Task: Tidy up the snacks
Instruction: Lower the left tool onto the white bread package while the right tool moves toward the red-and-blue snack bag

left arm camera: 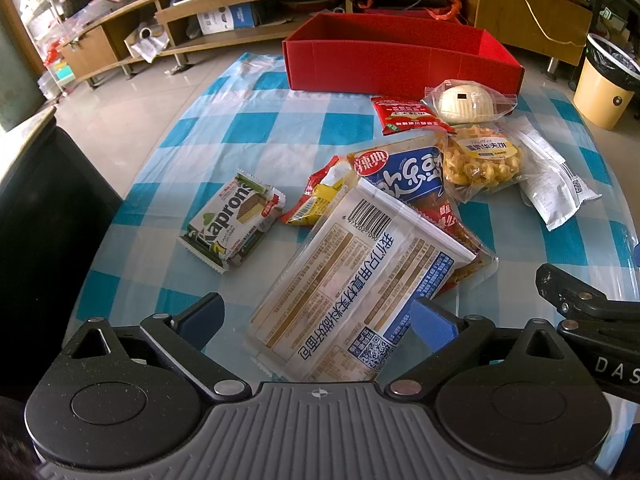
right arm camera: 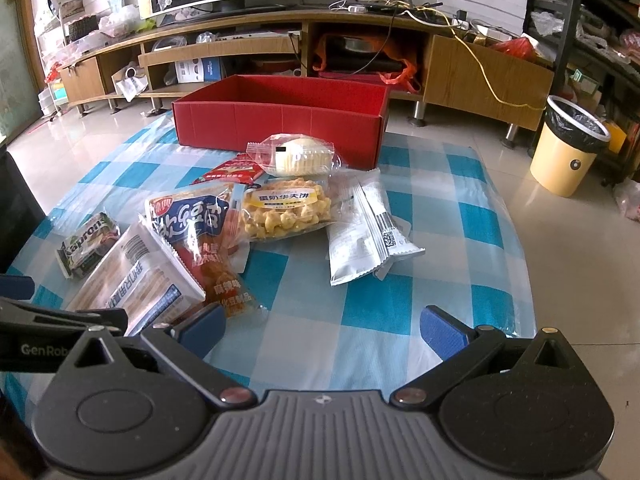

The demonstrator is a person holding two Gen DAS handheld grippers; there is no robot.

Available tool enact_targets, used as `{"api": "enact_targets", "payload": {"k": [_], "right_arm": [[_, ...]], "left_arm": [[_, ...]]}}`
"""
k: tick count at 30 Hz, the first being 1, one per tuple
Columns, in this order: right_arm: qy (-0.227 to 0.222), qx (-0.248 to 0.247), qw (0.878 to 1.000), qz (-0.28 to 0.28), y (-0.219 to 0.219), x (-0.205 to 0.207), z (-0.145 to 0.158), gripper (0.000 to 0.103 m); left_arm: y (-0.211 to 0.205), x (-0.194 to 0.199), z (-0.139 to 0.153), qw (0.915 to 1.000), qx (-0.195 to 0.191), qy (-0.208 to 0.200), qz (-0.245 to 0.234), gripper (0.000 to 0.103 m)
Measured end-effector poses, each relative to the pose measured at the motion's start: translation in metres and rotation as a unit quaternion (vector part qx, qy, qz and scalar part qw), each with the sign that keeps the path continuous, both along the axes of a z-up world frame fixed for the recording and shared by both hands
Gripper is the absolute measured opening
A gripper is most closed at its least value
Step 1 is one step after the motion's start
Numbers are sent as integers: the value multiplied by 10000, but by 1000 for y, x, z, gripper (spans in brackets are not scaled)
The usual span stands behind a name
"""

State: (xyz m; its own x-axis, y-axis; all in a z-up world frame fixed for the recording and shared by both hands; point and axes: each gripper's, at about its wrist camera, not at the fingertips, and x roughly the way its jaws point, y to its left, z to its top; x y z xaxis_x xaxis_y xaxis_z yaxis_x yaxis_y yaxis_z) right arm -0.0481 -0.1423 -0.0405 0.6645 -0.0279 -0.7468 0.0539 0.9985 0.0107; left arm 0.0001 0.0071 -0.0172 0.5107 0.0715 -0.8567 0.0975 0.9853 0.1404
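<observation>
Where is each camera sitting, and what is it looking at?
Left wrist view: sits on the left gripper, looking down and forward at the white bread packet lying between its open jaws, not pinched; the right gripper's arm pokes in at the right edge.
Right wrist view: sits on the right gripper, looking down and forward at bare checked tablecloth between its open jaws; the left gripper's arm pokes in at the left edge.
Shared: both see the red box, the snack pile and the yellow bin.

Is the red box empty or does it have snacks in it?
Looks empty: the red box shows bare inner walls, though its floor is hidden; the snacks lie outside.
</observation>
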Motion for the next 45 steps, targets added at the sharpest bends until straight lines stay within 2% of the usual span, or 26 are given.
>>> {"api": "enact_targets", "payload": {"k": [24,33,39,43,45], "right_arm": [[161,54,9998,85,-1,1,-4,101],[574,36,9983,100,-7,5,-20,101],[930,-25,9952,304,-5,7,-41,101],[1095,-117,9932,370,-3,10,-54,101],[1175,-88,9924,349,-3,13,-60,101]], "left_arm": [[2,0,-6,9999,-30,93,-107,101],[2,6,-27,9988,-21,364,-324,101],[-8,12,-40,9974,238,483,-488,100],[-7,18,-45,9968,250,565,-499,99],[-8,18,-45,9966,326,523,-542,95]]}}
